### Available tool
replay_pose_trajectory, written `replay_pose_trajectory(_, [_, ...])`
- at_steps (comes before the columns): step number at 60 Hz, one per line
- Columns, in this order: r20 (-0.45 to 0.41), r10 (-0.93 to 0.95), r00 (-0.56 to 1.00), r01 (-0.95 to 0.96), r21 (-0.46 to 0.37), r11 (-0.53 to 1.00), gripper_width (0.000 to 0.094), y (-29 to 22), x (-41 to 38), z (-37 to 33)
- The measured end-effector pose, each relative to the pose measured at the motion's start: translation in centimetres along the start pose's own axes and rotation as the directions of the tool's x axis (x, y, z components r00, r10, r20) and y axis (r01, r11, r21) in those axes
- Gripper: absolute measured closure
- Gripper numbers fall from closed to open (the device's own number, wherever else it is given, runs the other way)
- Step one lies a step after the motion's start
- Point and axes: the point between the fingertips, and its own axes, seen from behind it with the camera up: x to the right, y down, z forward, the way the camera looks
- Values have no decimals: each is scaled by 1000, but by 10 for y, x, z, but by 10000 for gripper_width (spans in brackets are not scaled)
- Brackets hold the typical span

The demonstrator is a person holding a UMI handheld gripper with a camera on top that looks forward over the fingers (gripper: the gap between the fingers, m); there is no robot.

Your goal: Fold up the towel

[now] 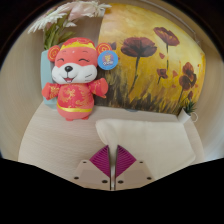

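A white towel (150, 135) lies on the beige table (50, 135), spread ahead and to the right of my fingers. Its near edge comes down to the fingertips. My gripper (112, 148) is shut, its magenta pads (101, 160) pressed together with a thin strip of white cloth between them. The part of the towel inside the pinch is hidden.
A red and white plush toy (75, 80) stands at the back of the table, left of the towel. Behind it leans a yellow painting of dark poppies (150, 60). A bunch of pale flowers (68, 18) rises behind the toy.
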Motion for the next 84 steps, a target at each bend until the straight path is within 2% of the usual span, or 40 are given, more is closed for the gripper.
replay_pose_trajectory(4, [18,-15,1000,15,-9,1000,895,-8,4,-9])
replay_pose_trajectory(18, [-15,-59,998,60,96,994,896,-75,96,-62])
replay_pose_trajectory(23, [-45,-93,995,97,100,990,896,-79,147,-70])
replay_pose_trajectory(31, [-37,-92,995,95,70,993,882,-55,216,-56])
replay_pose_trajectory(38, [-66,-75,995,75,2,997,741,-13,265,-28])
replay_pose_trajectory(44, [-95,-130,987,128,-32,991,423,5,286,-23])
replay_pose_trajectory(47, [-75,-126,989,125,-18,992,335,3,285,-25])
replay_pose_trajectory(52, [-46,-92,995,93,15,996,247,-6,279,-34])
replay_pose_trajectory(62, [-17,-65,998,66,91,994,201,-35,263,-70])
replay_pose_trajectory(73, [44,-11,999,1,205,979,179,-70,228,-142])
replay_pose_trajectory(79, [68,17,998,-34,254,967,131,-75,208,-187])
replay_pose_trajectory(84, [89,38,995,-62,284,957,127,-70,191,-220])
